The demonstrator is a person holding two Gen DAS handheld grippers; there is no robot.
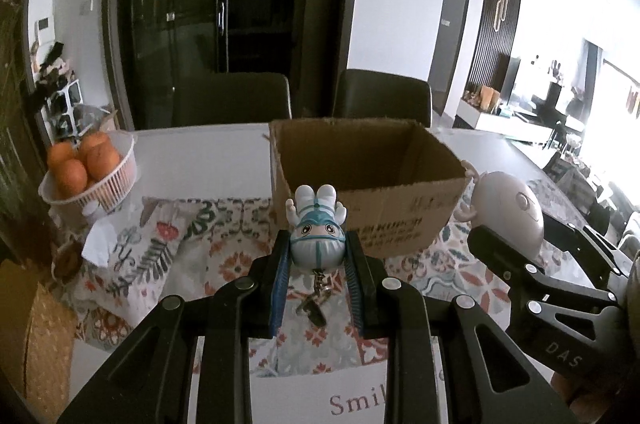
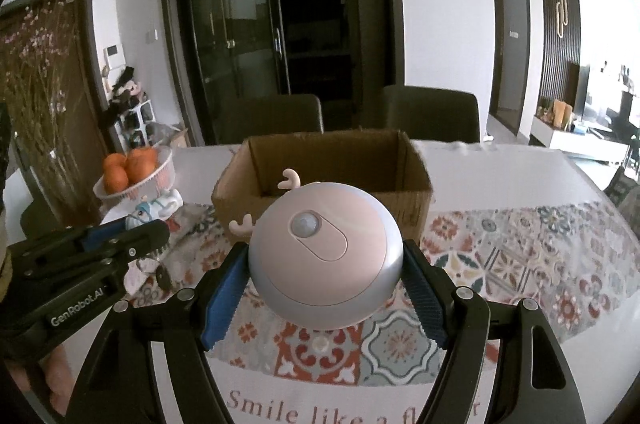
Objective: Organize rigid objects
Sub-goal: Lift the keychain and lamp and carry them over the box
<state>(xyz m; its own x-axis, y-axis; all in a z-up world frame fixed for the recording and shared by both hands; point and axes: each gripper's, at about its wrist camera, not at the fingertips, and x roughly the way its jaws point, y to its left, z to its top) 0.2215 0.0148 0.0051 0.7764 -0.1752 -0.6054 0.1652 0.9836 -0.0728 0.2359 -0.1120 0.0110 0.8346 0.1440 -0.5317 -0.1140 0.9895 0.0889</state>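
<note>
My left gripper (image 1: 318,254) is shut on a small white and blue figurine keychain (image 1: 317,228), held upside down above the patterned cloth, its chain and key (image 1: 314,306) hanging below. My right gripper (image 2: 326,264) is shut on a round pink lamp with antlers (image 2: 324,256). Both are held just in front of an open cardboard box (image 1: 360,160), which also shows in the right wrist view (image 2: 324,160). The right gripper and lamp (image 1: 510,212) show at the right of the left wrist view. The left gripper and figurine (image 2: 150,210) show at the left of the right wrist view.
A white basket of oranges (image 1: 86,168) stands at the left on the table, also in the right wrist view (image 2: 134,170). A patterned cloth (image 2: 520,248) covers the table. Two dark chairs (image 1: 380,96) stand behind the box. A vase of dried branches (image 2: 40,96) is far left.
</note>
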